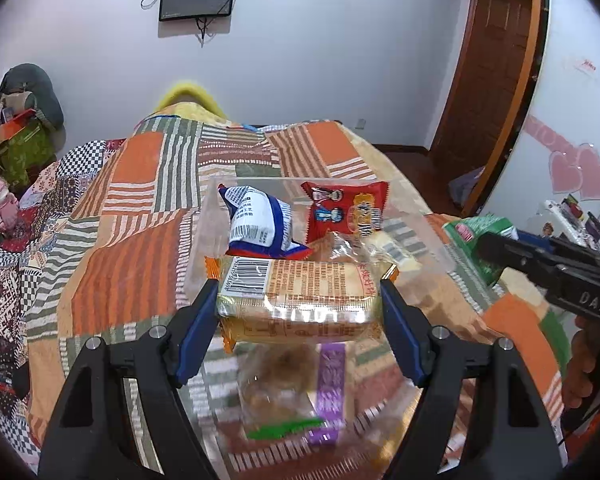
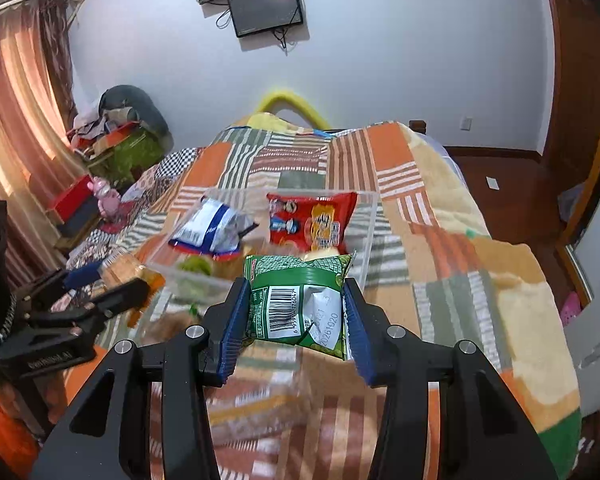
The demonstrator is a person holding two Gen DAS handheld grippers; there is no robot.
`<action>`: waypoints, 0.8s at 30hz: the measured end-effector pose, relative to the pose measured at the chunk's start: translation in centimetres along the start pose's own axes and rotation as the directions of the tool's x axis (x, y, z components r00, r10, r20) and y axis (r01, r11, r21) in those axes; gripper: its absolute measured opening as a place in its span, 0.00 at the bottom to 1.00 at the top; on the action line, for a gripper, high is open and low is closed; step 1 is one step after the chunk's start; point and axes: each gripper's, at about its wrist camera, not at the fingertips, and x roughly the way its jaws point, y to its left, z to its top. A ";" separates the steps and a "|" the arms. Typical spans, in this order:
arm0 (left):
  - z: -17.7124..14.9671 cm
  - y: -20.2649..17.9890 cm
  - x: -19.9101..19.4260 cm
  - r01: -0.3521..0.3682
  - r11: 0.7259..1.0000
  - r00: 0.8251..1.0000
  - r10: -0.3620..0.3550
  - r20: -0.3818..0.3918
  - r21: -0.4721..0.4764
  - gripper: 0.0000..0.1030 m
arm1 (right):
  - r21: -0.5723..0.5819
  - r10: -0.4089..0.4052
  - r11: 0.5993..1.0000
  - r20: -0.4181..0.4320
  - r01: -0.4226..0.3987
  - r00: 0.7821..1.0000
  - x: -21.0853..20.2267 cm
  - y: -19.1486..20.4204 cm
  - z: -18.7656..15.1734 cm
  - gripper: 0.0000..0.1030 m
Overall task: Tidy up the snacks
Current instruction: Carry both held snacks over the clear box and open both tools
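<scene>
An orange biscuit pack (image 1: 300,300) is clamped endwise between the left gripper (image 1: 300,312) pads and held above the near edge of the clear box (image 1: 428,224) on the bed (image 1: 140,208), presumably for dropping in. One green packet (image 2: 300,300) is pinched in the right gripper (image 2: 296,320) just short of the box's near right corner. Counted inside: one red packet (image 1: 346,210), one blue-and-white packet (image 1: 260,224), plus clear-wrapped items too blurred to count.

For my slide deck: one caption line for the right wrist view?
Right tongs grip a green snack packet near a clear bin of snacks on a patchwork bedspread.
</scene>
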 end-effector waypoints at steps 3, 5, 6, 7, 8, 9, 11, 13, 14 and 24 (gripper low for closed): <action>0.6 0.4 2.0 0.008 1.000 1.000 -0.008 -0.031 -0.015 0.74 | 0.003 -0.002 1.000 -0.006 0.002 1.000 1.2 0.0 0.7 0.42; 1.0 0.6 3.4 0.011 1.000 0.999 -0.012 -0.049 -0.022 0.74 | 0.004 -0.005 1.000 -0.012 0.005 1.000 2.1 -0.1 1.1 0.42; 1.1 0.7 3.9 0.010 1.000 0.999 -0.011 -0.053 -0.020 0.74 | 0.004 -0.005 1.000 -0.015 0.005 1.000 2.5 0.0 1.3 0.42; 1.3 0.7 4.4 0.007 1.000 0.998 -0.008 -0.058 -0.018 0.74 | 0.003 -0.007 1.000 -0.019 0.007 1.000 3.0 0.0 1.4 0.42; 1.4 0.7 4.9 0.009 1.000 0.998 -0.010 -0.063 -0.018 0.74 | 0.003 -0.010 1.000 -0.023 0.010 1.000 3.5 0.0 1.7 0.42; 1.6 0.7 5.2 0.017 1.000 0.997 -0.018 -0.071 -0.019 0.74 | 0.002 -0.012 1.000 -0.026 0.012 1.000 3.9 -0.1 1.9 0.42; 1.9 0.7 6.1 0.020 1.000 0.997 -0.021 -0.078 -0.013 0.74 | 0.001 -0.018 1.000 -0.037 0.018 0.999 4.9 -0.1 2.2 0.42; 2.2 0.7 6.8 0.013 1.000 0.996 -0.014 -0.083 -0.006 0.74 | 0.002 -0.021 1.000 -0.051 0.021 0.998 5.9 -0.2 2.5 0.42; 2.4 0.7 7.3 0.014 1.000 0.996 -0.015 -0.090 -0.007 0.74 | 0.002 -0.024 1.000 -0.059 0.024 0.998 6.5 -0.4 2.6 0.42; 3.0 0.5 10.5 -0.050 0.999 0.991 0.052 -0.123 0.020 0.74 | 0.002 -0.055 0.998 -0.125 0.056 0.991 10.1 -0.9 3.1 0.42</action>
